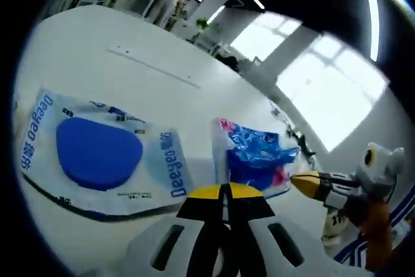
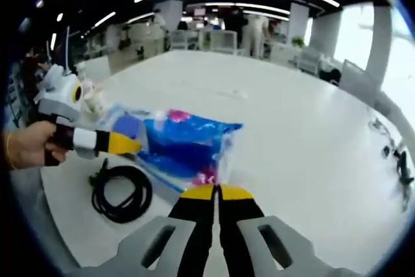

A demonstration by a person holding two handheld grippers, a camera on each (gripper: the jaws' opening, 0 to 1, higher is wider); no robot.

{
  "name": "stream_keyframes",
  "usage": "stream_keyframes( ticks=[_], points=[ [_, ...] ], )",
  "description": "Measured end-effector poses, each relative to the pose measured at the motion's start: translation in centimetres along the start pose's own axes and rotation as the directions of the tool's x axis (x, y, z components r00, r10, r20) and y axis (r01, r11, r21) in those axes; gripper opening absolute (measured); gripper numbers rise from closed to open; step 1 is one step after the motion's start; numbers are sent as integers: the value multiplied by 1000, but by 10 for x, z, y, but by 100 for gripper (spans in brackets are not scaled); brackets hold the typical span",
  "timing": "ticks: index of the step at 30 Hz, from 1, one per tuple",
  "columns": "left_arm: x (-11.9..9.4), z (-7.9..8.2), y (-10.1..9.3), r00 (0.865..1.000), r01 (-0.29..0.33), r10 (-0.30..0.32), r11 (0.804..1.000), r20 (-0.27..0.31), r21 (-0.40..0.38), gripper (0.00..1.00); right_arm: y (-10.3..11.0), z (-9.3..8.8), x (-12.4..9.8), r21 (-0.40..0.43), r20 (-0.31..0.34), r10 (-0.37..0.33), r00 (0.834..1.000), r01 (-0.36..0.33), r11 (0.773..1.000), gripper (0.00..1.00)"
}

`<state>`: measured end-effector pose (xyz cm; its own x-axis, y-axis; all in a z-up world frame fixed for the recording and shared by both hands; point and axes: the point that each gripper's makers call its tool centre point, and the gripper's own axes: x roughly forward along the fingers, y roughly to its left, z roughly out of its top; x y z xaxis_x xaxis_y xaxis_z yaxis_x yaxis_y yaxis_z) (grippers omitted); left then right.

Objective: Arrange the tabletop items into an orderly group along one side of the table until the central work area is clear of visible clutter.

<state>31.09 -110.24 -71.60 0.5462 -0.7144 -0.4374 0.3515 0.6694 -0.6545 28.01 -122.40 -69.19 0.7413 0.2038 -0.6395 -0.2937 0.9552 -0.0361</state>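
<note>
On the white bench [image 2: 311,134] there are several soft packets and one cable. The blue and pink packet [image 2: 188,144] lies flat near the middle. In the right gripper view the right gripper [image 2: 216,191] has its jaws closed together at the clear edge of this packet. It looks like they pinch the film, but I cannot be sure that the plastic is really between them.

In the left gripper view the left gripper [image 1: 224,190] also shows its jaws closed, yellow tip against yellow tip, and they meet just at the near edge of the same blue and pink packet [image 1: 256,157]. Whether they hold it I cannot tell. Beside it, to the left in this view, lies the bigger clear pouch [image 1: 97,154] with a blue pad inside and the letters "Deeyeo" printed on it.

A coiled black cable [image 2: 120,192] rests on the bench just beside the packet, near the person's hand [image 2: 29,147].

I think both packets are light and soft, with slippery crinkling film, so they will bend and slide easily. The best place to take hold is the flat sealed border, not the filled middle. The cable is floppy; it is better to grip it where the loops cross.
</note>
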Motion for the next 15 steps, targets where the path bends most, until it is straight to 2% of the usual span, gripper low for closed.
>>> stream_keyframes(
  ticks=[8,15],
  points=[
    [9,-8,8,998,-53,52,996,-20,-76,1,-10,-2,14,47,20,4,1000,-5,999,0],
    [16,-10,12,997,-79,77,991,-20,-106,1,-15,-15,24,87,8,0,1000,-1,996,0]
  ],
)
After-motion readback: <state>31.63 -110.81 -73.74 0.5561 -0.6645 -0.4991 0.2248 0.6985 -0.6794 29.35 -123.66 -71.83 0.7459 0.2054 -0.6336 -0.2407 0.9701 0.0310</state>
